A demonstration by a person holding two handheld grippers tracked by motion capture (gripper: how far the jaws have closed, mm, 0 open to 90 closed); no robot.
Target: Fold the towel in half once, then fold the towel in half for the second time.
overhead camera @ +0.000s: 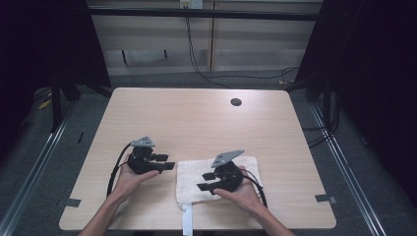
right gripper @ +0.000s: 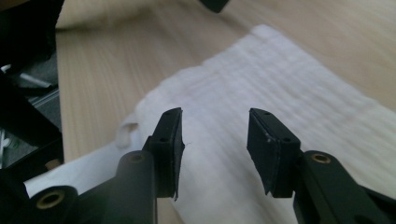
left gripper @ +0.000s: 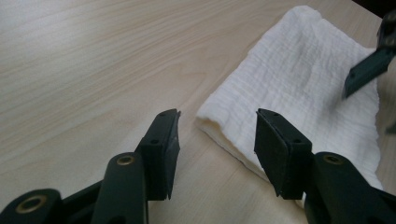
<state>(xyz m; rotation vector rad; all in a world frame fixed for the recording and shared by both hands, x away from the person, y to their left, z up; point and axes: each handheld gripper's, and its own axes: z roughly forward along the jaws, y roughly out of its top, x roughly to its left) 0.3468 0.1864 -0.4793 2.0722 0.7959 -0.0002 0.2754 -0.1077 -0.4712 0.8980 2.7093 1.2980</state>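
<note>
The high view looks forward and down from above the person's near edge, taking in the whole pale wooden table (overhead camera: 196, 118) and the dark floor around it. The left gripper view sits low and close over the tabletop, facing across bare wood toward a folded edge of the white crinkled cloth (left gripper: 299, 88). The right gripper view hangs just above that same white crinkled cloth (right gripper: 280, 93), facing along it toward the table's edge, so all three views share the cloth and the wood beside it.
</note>
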